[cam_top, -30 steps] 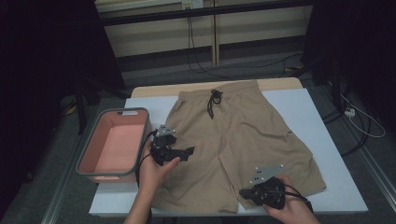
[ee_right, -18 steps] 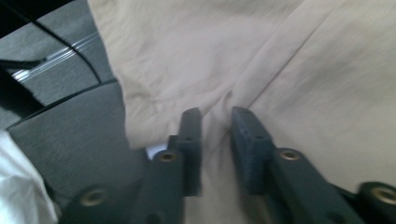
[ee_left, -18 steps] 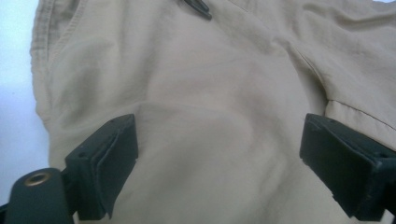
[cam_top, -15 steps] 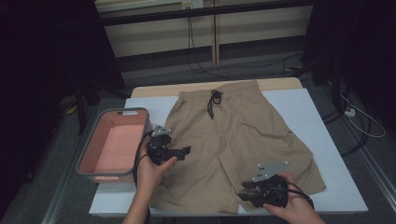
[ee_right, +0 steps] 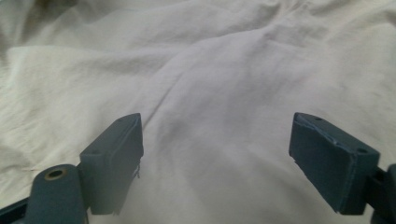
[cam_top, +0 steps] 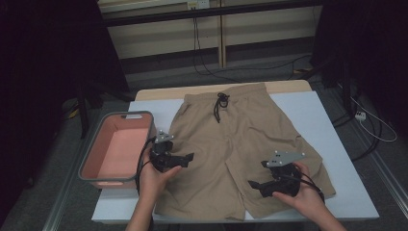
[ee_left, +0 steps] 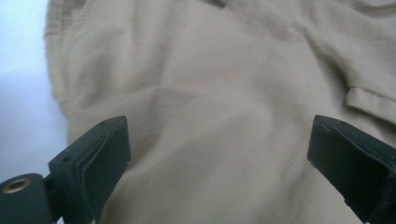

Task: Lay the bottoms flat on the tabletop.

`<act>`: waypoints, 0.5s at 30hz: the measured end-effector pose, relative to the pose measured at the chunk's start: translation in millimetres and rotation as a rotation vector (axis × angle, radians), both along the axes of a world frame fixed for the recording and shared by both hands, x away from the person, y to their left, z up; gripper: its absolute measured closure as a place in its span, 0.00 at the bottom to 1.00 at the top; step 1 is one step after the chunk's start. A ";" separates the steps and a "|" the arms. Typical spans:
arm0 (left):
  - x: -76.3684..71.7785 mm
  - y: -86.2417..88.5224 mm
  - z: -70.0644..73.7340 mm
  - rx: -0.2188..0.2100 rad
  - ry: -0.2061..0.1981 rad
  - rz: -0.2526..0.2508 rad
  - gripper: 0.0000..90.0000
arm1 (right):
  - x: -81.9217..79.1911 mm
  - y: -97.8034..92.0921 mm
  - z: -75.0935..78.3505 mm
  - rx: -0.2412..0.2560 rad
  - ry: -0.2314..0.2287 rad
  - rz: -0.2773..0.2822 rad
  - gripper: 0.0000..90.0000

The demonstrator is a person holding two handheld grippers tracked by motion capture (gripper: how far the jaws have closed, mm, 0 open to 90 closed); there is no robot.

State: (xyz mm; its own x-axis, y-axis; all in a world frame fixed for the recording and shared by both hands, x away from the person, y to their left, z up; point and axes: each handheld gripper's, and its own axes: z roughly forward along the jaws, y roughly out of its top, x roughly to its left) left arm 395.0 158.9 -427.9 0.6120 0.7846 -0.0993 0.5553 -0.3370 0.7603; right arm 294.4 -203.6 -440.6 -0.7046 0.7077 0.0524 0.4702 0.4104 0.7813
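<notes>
A pair of tan shorts (cam_top: 240,139) lies flat on the pale table (cam_top: 332,134), waistband and dark drawstring (cam_top: 220,106) at the far side. My left gripper (cam_top: 187,158) hovers over the outer edge of the left leg, jaws wide open. In the left gripper view the left gripper (ee_left: 217,135) has tan cloth (ee_left: 210,93) between and under its fingers. My right gripper (cam_top: 253,185) sits low over the right leg near the hem, also open. In the right gripper view the right gripper (ee_right: 217,140) spans wrinkled fabric (ee_right: 224,84). Neither holds anything.
A pink bin with a grey rim (cam_top: 96,173) stands at the table's left edge, close to my left hand. Bare table surface (ee_left: 18,84) shows left of the shorts. Cables (cam_top: 370,125) trail on the floor to the right, and a dark shelf unit stands behind the table.
The left gripper drifted slightly left toward the bin. The right gripper moved farther up the right leg, away from the front edge. Both stayed open.
</notes>
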 end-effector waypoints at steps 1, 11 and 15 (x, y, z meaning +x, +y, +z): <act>-0.2 0.4 -0.5 0.004 -0.006 0.006 0.07 | 0.8 -0.4 -0.3 0.000 -0.003 -0.006 0.19; 0.3 1.9 -14.3 0.063 -0.021 0.041 0.06 | 4.4 4.0 -0.7 -0.012 -0.016 0.006 0.17; 1.2 3.1 -14.9 0.073 -0.030 0.058 0.06 | 3.9 5.8 -0.6 -0.015 -0.019 0.022 0.17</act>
State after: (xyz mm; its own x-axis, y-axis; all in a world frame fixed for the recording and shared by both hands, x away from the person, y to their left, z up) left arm 396.2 162.0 -442.7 0.5670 0.8234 -0.0226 0.5527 -0.3599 0.7517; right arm 298.3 -197.8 -441.1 -0.7209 0.6925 0.0288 0.4464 0.4321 0.7836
